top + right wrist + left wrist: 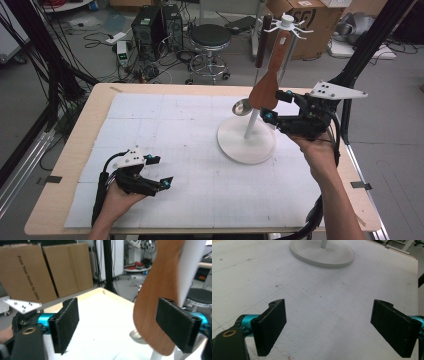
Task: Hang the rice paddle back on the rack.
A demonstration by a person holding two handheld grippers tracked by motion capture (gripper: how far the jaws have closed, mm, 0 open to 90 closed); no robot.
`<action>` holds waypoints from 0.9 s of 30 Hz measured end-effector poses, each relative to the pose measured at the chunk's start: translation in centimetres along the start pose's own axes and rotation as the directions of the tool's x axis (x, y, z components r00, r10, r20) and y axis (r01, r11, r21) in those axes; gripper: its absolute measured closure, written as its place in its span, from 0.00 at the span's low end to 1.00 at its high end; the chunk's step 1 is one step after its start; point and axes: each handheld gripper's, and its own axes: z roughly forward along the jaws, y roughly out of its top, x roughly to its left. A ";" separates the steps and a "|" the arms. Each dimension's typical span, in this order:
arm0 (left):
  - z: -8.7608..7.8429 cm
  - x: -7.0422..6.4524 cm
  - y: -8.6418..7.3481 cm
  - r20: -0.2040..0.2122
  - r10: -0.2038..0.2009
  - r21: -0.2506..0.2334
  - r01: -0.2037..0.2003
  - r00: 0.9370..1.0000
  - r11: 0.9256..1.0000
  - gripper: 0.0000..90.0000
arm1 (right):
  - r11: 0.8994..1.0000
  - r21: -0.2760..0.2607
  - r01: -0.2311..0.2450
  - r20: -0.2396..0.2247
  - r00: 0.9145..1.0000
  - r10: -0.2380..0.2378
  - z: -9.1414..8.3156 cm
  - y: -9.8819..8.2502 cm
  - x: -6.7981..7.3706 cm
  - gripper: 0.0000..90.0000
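Wooden spatula (pixel 268 82) hangs by its handle from a white rack (pixel 247 142) at the table's right-centre, blade down beside the pole; a metal spoon (pixel 242 106) hangs by it. Right gripper (pixel 280 105) is raised at blade level, forearm rising from the bottom edge, wrist bent left. Its jaws stand wide; in the right gripper view the blade (pixel 156 302) sits between the pads, nearer one pad, not squeezed; contact with that pad cannot be told. Left gripper (pixel 159 171) rests low on the table's near left, hand under it, jaws spread wide with nothing between. Cardboard box (pixel 26 273) reads "Free Your Hands by JAKA". White gridded mat (pixel 165 150) covers a wooden table (pixel 75 150). Stool (pixel 210 37), computer towers (pixel 155 25), cables on grey floor.
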 end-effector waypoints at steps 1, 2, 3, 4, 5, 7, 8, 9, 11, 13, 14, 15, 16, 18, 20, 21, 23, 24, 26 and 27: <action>0.0 0.0 0.0 0.001 -0.002 0.001 0.002 1.000 1.000 0.15 | 1.000 0.007 -0.002 -0.001 1.000 0.002 0.2 -0.2 0.1 0.17; 0.0 0.0 0.0 0.001 0.001 -0.001 -0.001 1.000 1.000 0.15 | 1.000 0.008 -0.007 -0.007 1.000 0.007 0.3 -0.5 0.1 0.17; -0.1 0.0 0.0 -0.004 -0.004 -0.002 0.004 1.000 1.000 0.15 | 1.000 0.012 -0.013 -0.014 1.000 0.013 0.5 -0.8 0.2 0.16; -0.1 0.1 0.0 -0.002 -0.002 -0.002 0.002 1.000 1.000 0.15 | 1.000 0.014 -0.018 -0.016 1.000 0.019 0.5 -1.0 0.3 0.16; -0.1 0.1 0.0 0.002 -0.004 -0.002 0.004 1.000 1.000 0.15 | 1.000 0.014 -0.018 -0.016 1.000 0.019 0.5 -1.0 0.3 0.16; -0.2 0.1 0.0 -0.006 -0.007 -0.003 0.007 1.000 1.000 0.15 | 0.999 0.025 -0.026 -0.035 0.999 0.026 0.9 -2.1 0.4 0.11; -0.2 0.1 0.0 0.001 -0.007 -0.007 0.007 1.000 1.000 0.15 | 0.999 0.027 -0.026 -0.038 0.999 0.027 1.0 -2.5 0.5 0.11; -0.2 0.1 0.0 0.001 -0.007 -0.007 0.007 1.000 1.000 0.14 | 0.999 0.027 -0.032 -0.042 0.999 0.033 1.1 -2.8 0.5 0.11; -0.3 0.1 0.0 -0.001 -0.010 -0.003 0.010 1.000 1.000 0.14 | 0.998 0.036 -0.042 -0.043 0.998 0.044 1.2 -3.6 0.5 0.11; -0.3 0.1 -0.1 0.001 -0.011 -0.002 0.011 1.000 1.000 0.14 | 0.998 0.056 -0.039 -0.057 0.998 0.042 1.4 -4.3 0.5 0.10; -0.3 0.1 -0.1 0.001 -0.011 -0.002 0.011 1.000 1.000 0.13 | 0.997 0.063 -0.036 -0.057 0.998 0.040 1.5 -4.6 0.6 0.08; -0.2 0.1 -0.1 0.002 -0.011 -0.003 0.011 1.000 1.000 0.13 | 0.997 0.063 -0.036 -0.057 0.998 0.040 1.5 -4.6 0.6 0.08; -0.2 0.1 -0.1 0.004 -0.013 -0.001 0.013 1.000 1.000 0.13 | 0.996 0.080 -0.034 -0.057 0.998 0.039 1.8 -5.2 0.7 0.00; -0.2 0.1 -0.1 0.004 -0.014 0.000 0.014 1.000 1.000 0.12 | 0.995 0.095 -0.032 -0.058 0.998 0.037 2.0 -5.7 0.7 0.00; -0.2 0.1 -0.1 -0.002 -0.014 0.000 0.014 1.000 1.000 0.12 | 0.994 0.104 -0.030 -0.069 0.997 0.037 2.2 -6.2 0.9 0.00; -0.2 0.1 -0.1 -0.003 -0.014 0.000 0.014 1.000 1.000 0.12 | 0.994 0.111 -0.022 -0.069 0.997 0.030 2.3 -6.5 1.0 0.00; -0.3 0.1 -0.2 -0.001 -0.015 -0.002 0.015 1.000 1.000 0.11 | 0.992 0.122 -0.020 -0.078 0.997 0.029 2.5 -6.9 1.2 0.00; -0.3 0.1 -0.2 0.003 -0.017 0.000 0.017 1.000 1.000 0.10 | 0.992 0.125 -0.019 -0.081 0.996 0.029 2.6 -7.1 1.2 0.00; -0.2 0.1 -0.2 0.005 -0.018 0.000 0.018 1.000 1.000 0.08 | 0.991 0.130 -0.024 -0.086 0.996 0.036 2.7 -7.4 1.3 0.00; -0.3 0.1 -0.2 0.005 -0.021 0.002 0.021 1.000 1.000 0.08 | 0.991 0.131 -0.028 -0.088 0.995 0.039 2.7 -7.6 1.3 0.00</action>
